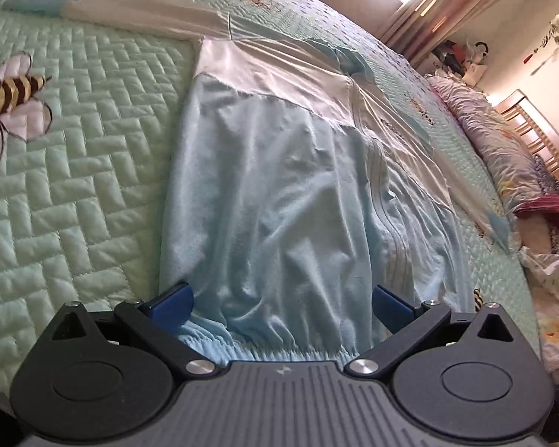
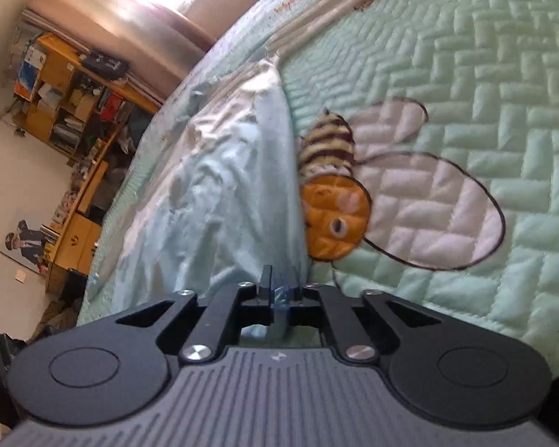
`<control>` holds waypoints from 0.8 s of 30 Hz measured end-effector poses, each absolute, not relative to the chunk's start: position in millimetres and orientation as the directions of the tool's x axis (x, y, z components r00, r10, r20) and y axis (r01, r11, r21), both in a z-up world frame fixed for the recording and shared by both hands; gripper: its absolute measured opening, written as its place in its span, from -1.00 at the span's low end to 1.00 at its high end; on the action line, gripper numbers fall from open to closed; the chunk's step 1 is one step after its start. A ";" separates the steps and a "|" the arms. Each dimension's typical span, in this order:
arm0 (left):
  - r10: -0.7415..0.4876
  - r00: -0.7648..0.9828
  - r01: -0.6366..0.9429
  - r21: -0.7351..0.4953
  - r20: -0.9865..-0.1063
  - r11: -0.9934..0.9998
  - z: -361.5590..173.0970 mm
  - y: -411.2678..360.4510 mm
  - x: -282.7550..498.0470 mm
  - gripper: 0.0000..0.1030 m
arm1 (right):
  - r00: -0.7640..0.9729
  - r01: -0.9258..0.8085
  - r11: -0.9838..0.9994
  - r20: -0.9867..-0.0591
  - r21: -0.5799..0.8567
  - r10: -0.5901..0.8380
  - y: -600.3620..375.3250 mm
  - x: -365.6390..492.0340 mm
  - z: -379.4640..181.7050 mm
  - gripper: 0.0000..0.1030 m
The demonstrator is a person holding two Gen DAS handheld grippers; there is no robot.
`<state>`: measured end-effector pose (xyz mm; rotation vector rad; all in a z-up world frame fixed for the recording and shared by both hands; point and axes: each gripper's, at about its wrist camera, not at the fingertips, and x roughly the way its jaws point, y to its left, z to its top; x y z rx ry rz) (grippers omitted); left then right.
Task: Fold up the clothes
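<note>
Soft matt light-blue cloth garment [image 1: 279, 193] lies on a quilted, stitched mint bedspread [image 1: 74, 171].

I count one blue-and-white garment [image 1: 279, 186] ahead of my left tool [image 1: 281, 303], one quilted bedspread [image 1: 85, 171] beneath it, one embroidered bee [image 2: 331, 190] just right of my right tool [image 2: 277, 290], and two tools.

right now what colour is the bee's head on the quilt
Orange bee's head, clearest in the right wrist view.
</note>
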<state>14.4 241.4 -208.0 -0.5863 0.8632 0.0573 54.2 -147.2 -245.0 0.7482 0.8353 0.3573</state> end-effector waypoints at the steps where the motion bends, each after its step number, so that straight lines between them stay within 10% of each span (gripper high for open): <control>1: -0.170 0.660 -0.278 -0.448 -0.731 0.850 -203.5 239.4 13.6 0.98 | 0.637 -0.034 0.691 -0.517 0.722 0.572 -147.0 54.9 -239.0 -0.67; 9: -0.327 0.680 -0.084 -0.512 -0.657 0.855 -178.0 204.2 18.2 0.99 | 0.417 -0.331 0.590 -0.447 0.736 0.791 -68.5 91.0 -213.2 -0.57; 13: -0.338 0.614 -0.111 -0.502 -0.713 0.858 -203.0 196.0 48.7 0.98 | 0.330 -0.313 0.612 -0.521 0.727 0.787 -35.3 130.2 -235.3 -0.59; 16: -0.280 0.608 -0.176 -0.470 -0.743 0.865 -214.7 204.1 72.8 0.98 | 0.353 -0.261 0.666 -0.573 0.699 0.740 -21.7 165.3 -251.4 -1.00; 24: -0.229 0.635 -0.229 -0.463 -0.738 0.856 -211.0 231.4 77.0 0.98 | 0.423 -0.229 0.568 -0.444 0.791 0.790 -36.9 175.0 -240.8 -0.85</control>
